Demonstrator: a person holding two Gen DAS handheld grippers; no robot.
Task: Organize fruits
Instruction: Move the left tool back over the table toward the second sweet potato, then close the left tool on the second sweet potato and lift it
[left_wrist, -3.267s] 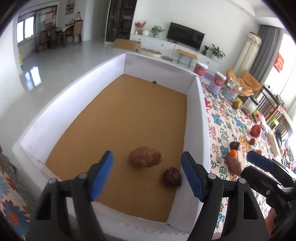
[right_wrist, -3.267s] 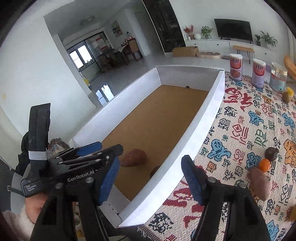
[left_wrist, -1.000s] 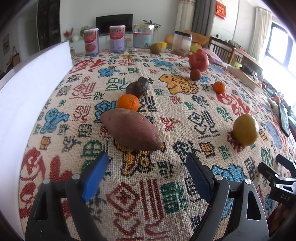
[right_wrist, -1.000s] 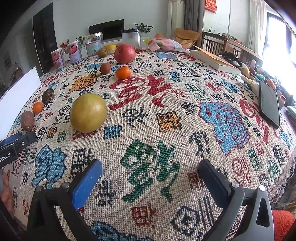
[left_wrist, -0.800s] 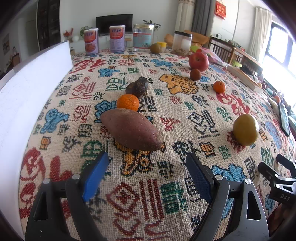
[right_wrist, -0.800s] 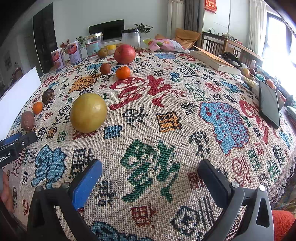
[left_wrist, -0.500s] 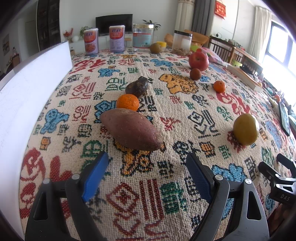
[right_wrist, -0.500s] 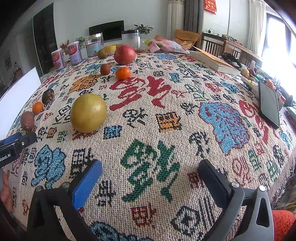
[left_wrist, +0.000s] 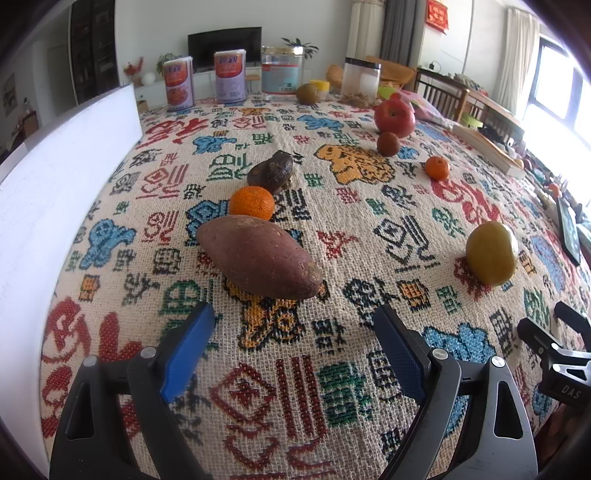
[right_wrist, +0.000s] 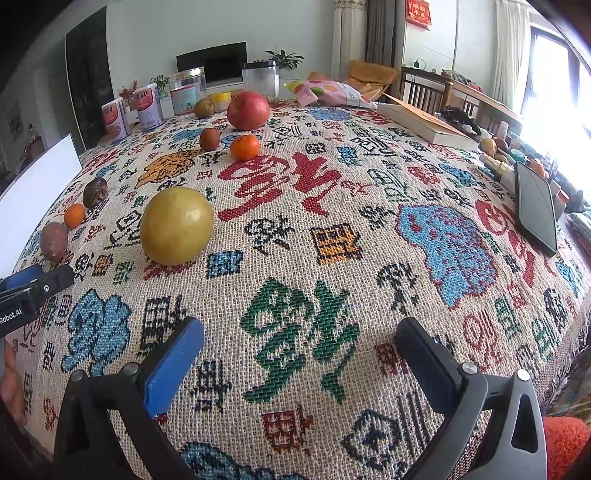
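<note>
- Patterned cloth (left_wrist: 369, 221) fills both views; TV and cabinets line the top.
- White box wall (left_wrist: 55, 192) runs down the left-wrist frame's left edge.
- Left gripper (left_wrist: 293, 341), bottom centre, gapes empty before the sweet potato (left_wrist: 258, 256).
- Right gripper (right_wrist: 299, 350), bottom centre, gapes empty.
- Pear (right_wrist: 176, 226) sits left of centre, apple (right_wrist: 248, 110) upper centre.
- Tangerine (left_wrist: 252, 201) touches the potato's far side.

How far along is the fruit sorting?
Done: nothing shown in the white box; its inside is out of view. In hand: nothing; left gripper is open facing the sweet potato, right gripper open. Left on the cloth: mandarin, yellow fruit, red apple.
</note>
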